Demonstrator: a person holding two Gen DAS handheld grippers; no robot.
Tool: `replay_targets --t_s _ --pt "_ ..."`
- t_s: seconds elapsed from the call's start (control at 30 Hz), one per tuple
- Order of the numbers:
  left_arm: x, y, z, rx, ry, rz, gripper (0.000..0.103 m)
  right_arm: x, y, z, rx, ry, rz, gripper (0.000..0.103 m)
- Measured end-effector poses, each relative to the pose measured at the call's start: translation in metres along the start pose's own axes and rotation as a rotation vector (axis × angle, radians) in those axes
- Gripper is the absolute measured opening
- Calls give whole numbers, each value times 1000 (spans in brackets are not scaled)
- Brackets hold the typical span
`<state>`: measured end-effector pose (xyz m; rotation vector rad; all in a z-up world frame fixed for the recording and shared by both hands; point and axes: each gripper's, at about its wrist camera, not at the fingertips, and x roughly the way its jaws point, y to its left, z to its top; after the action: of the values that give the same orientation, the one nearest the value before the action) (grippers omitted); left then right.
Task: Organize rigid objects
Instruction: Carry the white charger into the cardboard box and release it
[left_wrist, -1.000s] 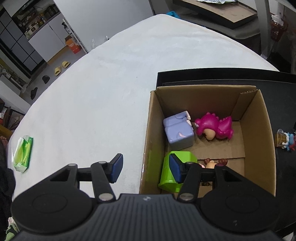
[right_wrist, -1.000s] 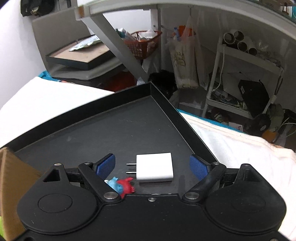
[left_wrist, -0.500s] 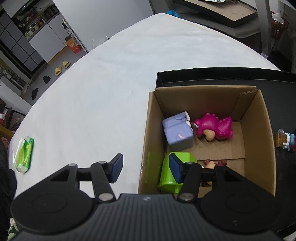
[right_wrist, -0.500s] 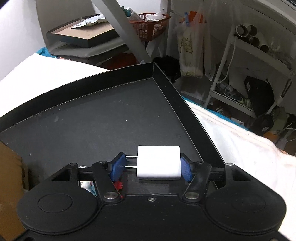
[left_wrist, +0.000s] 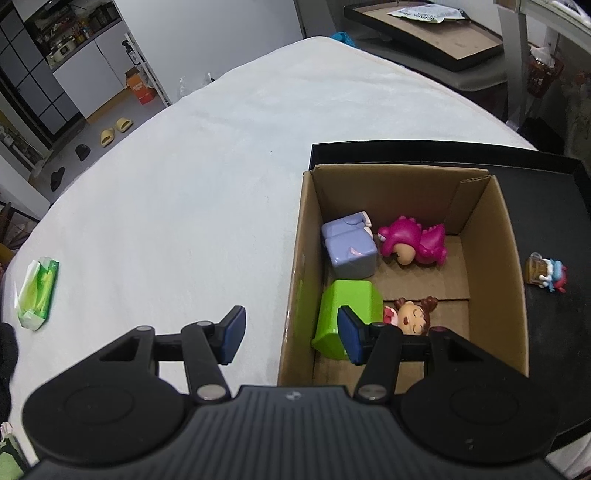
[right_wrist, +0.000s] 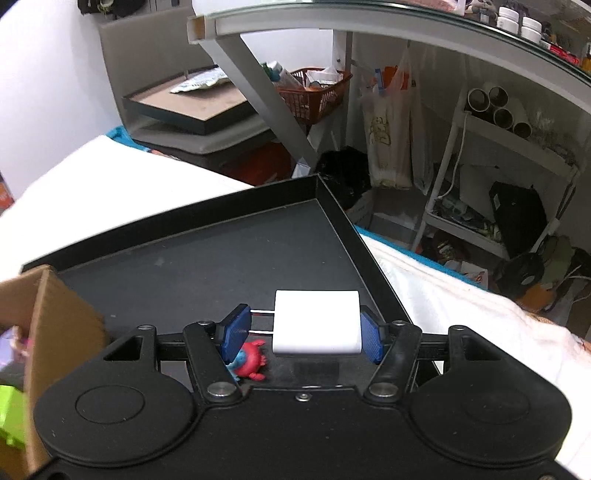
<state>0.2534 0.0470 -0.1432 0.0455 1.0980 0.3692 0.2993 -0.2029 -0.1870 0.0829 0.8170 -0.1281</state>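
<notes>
Right gripper (right_wrist: 306, 332) pinching a white charger (right_wrist: 317, 322); left gripper (left_wrist: 291, 334) hanging spread and empty.

Left of the left gripper a green packet (left_wrist: 37, 291) is lying on the white cloth (left_wrist: 177, 206). The gripper's jaws are straddling the near-left wall of the box (left_wrist: 295, 266), one pad outside and one in front of the green block (left_wrist: 349, 314); ahead of it are sitting a lilac block (left_wrist: 349, 251), a pink dinosaur (left_wrist: 413, 240) and a doll (left_wrist: 410, 317). Right of the box, on the black tray (right_wrist: 221, 258), a blue-red figure (left_wrist: 546, 273) is lying below the right gripper, whose pads are squeezing the charger, prongs against the left pad.
</notes>
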Motion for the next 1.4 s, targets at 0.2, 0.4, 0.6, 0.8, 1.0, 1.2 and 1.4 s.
replay_targets --t_s 0.2,0.4,0.6,0.8,1.0,1.2,1.4 --pt "-7 6 -4 -36 -8 -35 53 -29 5 3 -38 -43 49 60" --pt "-14 14 -10 -49 -25 -57 53 -61 13 6 -70 -98 96 60" --pt "-13 25 -20 -72 -25 -77 53 -78 19 3 -81 -124 165 60" --pt "-12 32 -29 -77 -26 -100 53 -91 31 -4 -119 -145 190 60" --pt "-7 38 -35 -81 -21 -128 53 -104 45 -10 -159 -162 217 60" --pt "-1 46 -35 -94 -32 -158 53 -110 63 -13 -192 -167 215 60" --pt "4 58 -37 -105 -61 -193 53 -114 81 -14 -217 -172 246 60"
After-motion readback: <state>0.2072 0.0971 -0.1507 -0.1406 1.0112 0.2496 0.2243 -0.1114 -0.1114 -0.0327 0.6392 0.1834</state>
